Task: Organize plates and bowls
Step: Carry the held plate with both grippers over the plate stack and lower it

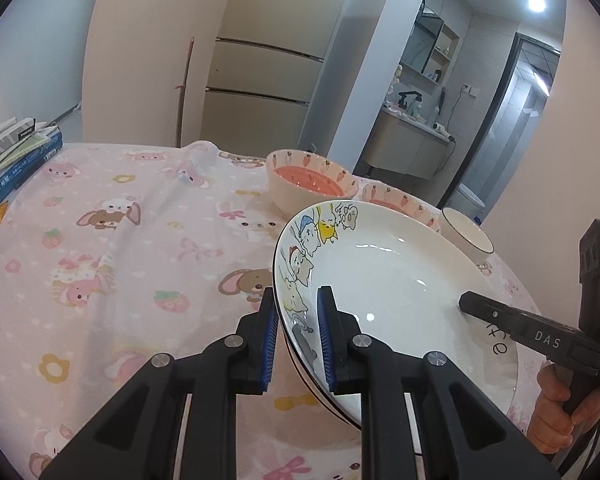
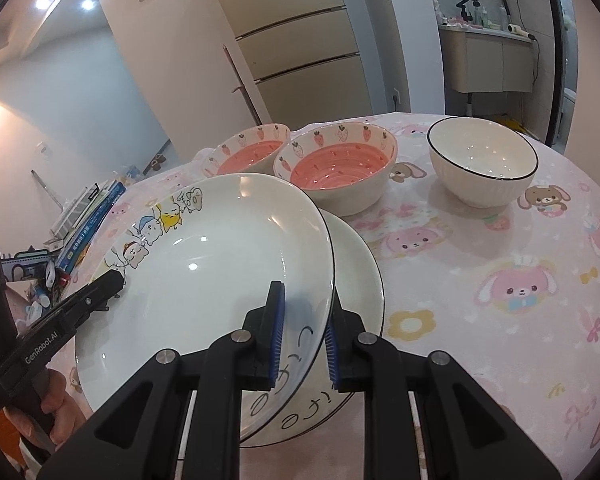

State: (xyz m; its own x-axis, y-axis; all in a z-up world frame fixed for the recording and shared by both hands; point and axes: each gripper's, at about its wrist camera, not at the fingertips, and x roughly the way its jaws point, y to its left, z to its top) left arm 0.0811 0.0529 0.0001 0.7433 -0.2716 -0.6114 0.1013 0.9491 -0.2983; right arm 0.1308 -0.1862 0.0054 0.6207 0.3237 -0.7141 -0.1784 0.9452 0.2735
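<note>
A white plate with cartoon cats is held above a second white plate lying on the table. My left gripper is shut on its left rim. My right gripper is shut on its right rim; it also shows in the left wrist view. Two pink strawberry bowls stand behind the plates. A white bowl with a black rim stands to the right of them.
The round table carries a pink cartoon-bunny cloth. A stack of books lies at the table's left edge. A fridge and a bathroom doorway are behind the table.
</note>
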